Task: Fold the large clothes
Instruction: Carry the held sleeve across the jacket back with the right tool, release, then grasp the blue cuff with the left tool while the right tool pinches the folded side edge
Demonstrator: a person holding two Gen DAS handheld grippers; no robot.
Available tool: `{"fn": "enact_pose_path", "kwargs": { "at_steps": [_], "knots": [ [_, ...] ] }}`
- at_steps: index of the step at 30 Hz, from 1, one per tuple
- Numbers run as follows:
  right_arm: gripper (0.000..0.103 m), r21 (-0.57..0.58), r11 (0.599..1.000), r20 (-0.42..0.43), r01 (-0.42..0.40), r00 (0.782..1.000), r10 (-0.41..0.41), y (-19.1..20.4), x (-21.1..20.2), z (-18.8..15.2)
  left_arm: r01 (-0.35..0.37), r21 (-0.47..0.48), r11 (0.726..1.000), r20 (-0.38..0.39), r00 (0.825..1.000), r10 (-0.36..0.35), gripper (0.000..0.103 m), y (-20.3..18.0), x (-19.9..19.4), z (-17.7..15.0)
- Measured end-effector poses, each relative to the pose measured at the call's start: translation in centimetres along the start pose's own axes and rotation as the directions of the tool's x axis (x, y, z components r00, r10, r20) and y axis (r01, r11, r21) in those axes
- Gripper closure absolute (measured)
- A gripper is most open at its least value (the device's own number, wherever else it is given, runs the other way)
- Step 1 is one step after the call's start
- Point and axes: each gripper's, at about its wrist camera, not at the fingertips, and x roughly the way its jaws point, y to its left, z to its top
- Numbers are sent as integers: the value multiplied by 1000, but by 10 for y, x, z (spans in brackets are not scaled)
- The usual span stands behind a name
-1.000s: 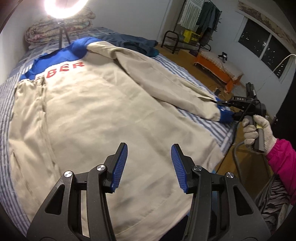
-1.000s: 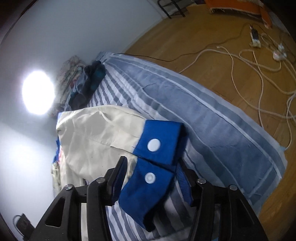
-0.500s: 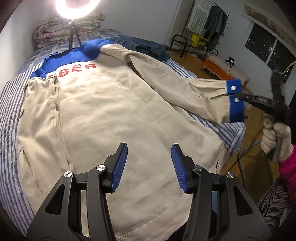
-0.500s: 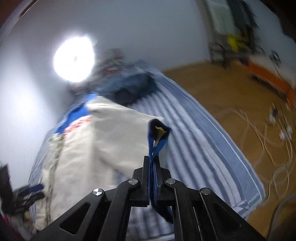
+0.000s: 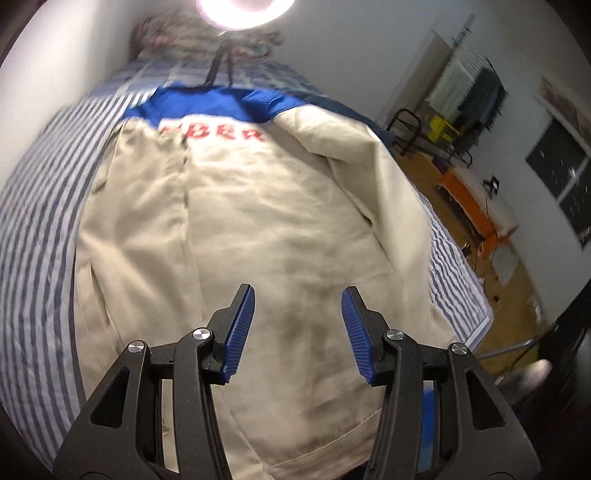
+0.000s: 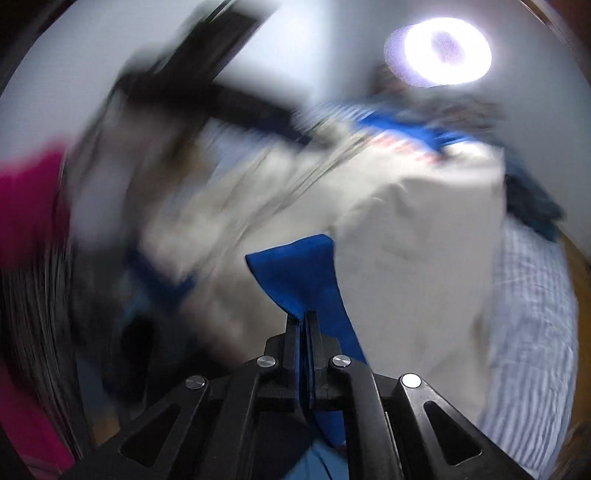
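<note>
A second earlier my right claw [image 6: 303, 317] had stood spread around the blue cuff [image 6: 295, 273] at the bed's edge; since then I had pressed it together on that cuff and swung the sleeve [image 5: 391, 206] up and across the jacket [image 5: 258, 229]. In the right wrist view the cuff fanned out from the pinched tips at centre frame, everything around it smeared by the swing. In the left wrist view the sleeve no longer trailed toward the right edge of the frame: it stood lifted in a tall fold along the jacket's right side. The beige jacket itself lay flat on the striped bed [image 5: 40, 229], blue collar toward the top of the frame under the ring light [image 5: 245, 11]. My left claw [image 5: 297, 332] hung spread over the hem, pinching nothing. I judged the sleeve fold under way, with the sleeve yet to be laid down on the jacket's back.
</note>
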Motion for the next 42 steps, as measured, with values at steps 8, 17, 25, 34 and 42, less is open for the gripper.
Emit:
{"fn": "enact_pose_path", "kwargs": {
  "at_steps": [8, 17, 25, 34, 42],
  "knots": [
    [71, 79, 984, 17, -161, 987, 160, -27, -18, -4, 21, -37, 999, -109, 994, -25, 53, 8, 19, -19],
    [57, 426, 886, 205, -185, 973, 105, -127, -42, -4, 64, 13, 998, -203, 977, -60, 53, -20, 26, -53],
    [57, 740, 602, 273, -300, 952, 139, -231, 23, -13, 90, -13, 996, -314, 945, -89, 53, -36, 45, -88],
    [57, 819, 475, 294, -321, 946, 133, -302, 79, 19, 118, 7, 993, -341, 934, -109, 53, -49, 45, -105],
    [97, 844, 443, 288, -303, 952, 102, -330, 102, 33, 111, 40, 993, -346, 934, -91, 89, -47, 50, -107]
  ]
}}
